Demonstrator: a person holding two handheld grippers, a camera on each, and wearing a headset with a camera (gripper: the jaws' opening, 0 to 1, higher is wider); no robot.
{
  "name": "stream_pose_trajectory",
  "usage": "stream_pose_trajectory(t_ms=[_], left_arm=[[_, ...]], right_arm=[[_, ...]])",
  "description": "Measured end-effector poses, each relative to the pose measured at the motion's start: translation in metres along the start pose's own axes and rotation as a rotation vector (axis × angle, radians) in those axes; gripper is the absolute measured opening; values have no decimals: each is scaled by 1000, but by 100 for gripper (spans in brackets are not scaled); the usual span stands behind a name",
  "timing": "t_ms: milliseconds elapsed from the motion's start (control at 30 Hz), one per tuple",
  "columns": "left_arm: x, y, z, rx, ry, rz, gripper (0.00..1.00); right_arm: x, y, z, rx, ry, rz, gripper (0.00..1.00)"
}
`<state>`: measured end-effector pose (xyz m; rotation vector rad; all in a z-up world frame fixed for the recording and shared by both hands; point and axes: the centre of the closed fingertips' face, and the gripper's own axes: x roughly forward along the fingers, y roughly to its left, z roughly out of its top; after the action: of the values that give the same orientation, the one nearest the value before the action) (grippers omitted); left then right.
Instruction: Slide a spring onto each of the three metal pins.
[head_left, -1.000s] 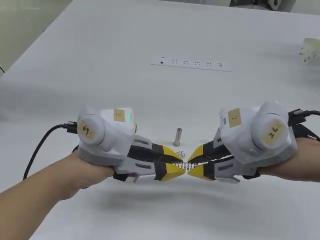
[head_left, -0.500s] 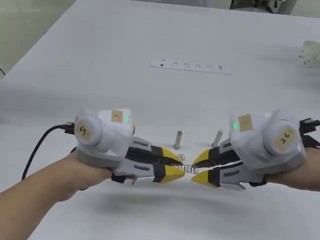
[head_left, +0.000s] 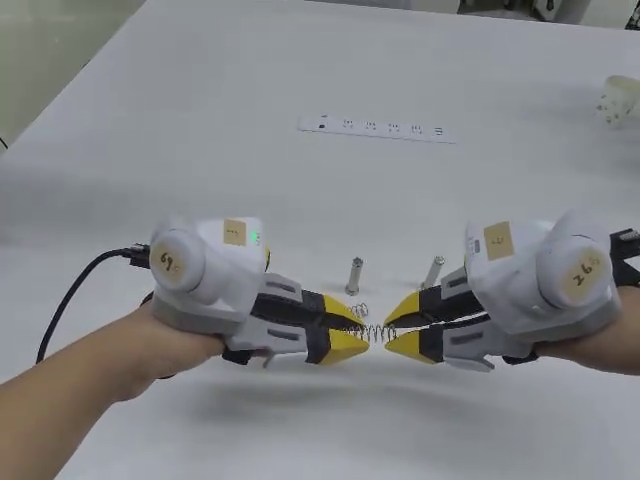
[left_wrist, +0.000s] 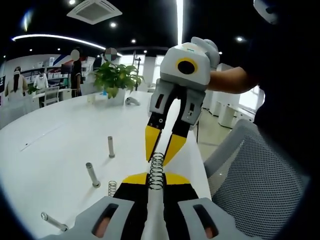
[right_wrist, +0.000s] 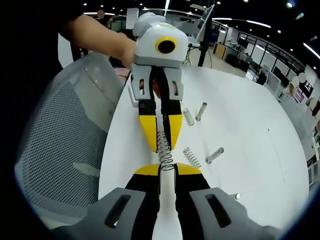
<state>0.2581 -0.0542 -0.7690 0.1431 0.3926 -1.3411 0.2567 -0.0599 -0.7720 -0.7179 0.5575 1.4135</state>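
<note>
A thin metal spring (head_left: 375, 333) spans the small gap between my two grippers, held level just above the white table (head_left: 200, 150). My left gripper (head_left: 358, 333) is shut on one end of it and my right gripper (head_left: 392, 334) on the other. In the left gripper view the spring (left_wrist: 157, 169) rises from my left gripper (left_wrist: 156, 181) to the right gripper (left_wrist: 161, 150). Two upright metal pins (head_left: 354, 275) (head_left: 433, 272) stand just behind the tips. A third pin (right_wrist: 214, 155) lies on its side. Loose springs (right_wrist: 188, 116) (right_wrist: 191, 157) lie beside the pins.
A white power strip (head_left: 378, 127) lies across the far middle of the table. A pale plastic object (head_left: 622, 100) sits at the far right edge. A black cable (head_left: 75, 300) trails from the left gripper. A mesh chair (right_wrist: 75, 135) stands at the table's near edge.
My right gripper has drawn away to the right, uncovering the second upright pin. The gap between the tips has widened, with the spring stretched across it. The left gripper has barely moved.
</note>
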Motion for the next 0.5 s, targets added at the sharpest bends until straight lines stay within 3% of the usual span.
stream_pose_trajectory(t_ms=[333, 500], left_arm=[[1, -1, -5, 15, 14, -2, 2], [2, -2, -4, 17, 10, -4, 2]], right_arm=[[-7, 3, 20, -21, -56, 20, 7], [-8, 5, 25, -45, -59, 25, 7]])
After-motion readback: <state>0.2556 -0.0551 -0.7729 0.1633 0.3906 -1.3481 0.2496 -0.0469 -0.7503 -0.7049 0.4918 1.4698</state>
